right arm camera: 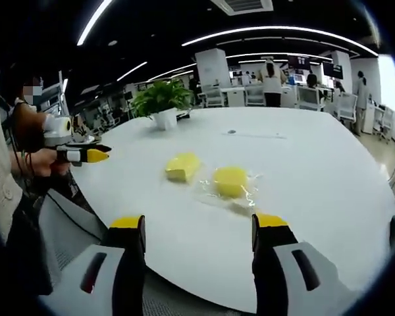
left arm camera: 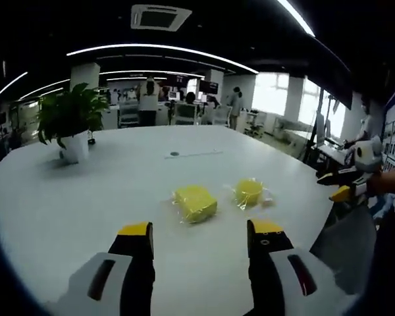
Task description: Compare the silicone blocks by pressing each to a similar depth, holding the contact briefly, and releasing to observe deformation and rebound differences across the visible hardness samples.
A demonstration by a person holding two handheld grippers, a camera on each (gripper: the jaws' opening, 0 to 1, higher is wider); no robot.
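Two yellow silicone blocks lie on the white table. The square block sits just ahead of my left gripper, which is open and holds nothing. To its right is a round block in clear wrap. From the right gripper view, the square block lies left of the round block, which rests on clear film. My right gripper hangs open above the table's near edge, short of both blocks. Each gripper shows in the other's view: the right gripper and the left gripper, both off the table's edge.
A potted plant stands near the table's far side. A grey chair sits beside the table edge by the person. Desks, chairs and standing people fill the office behind.
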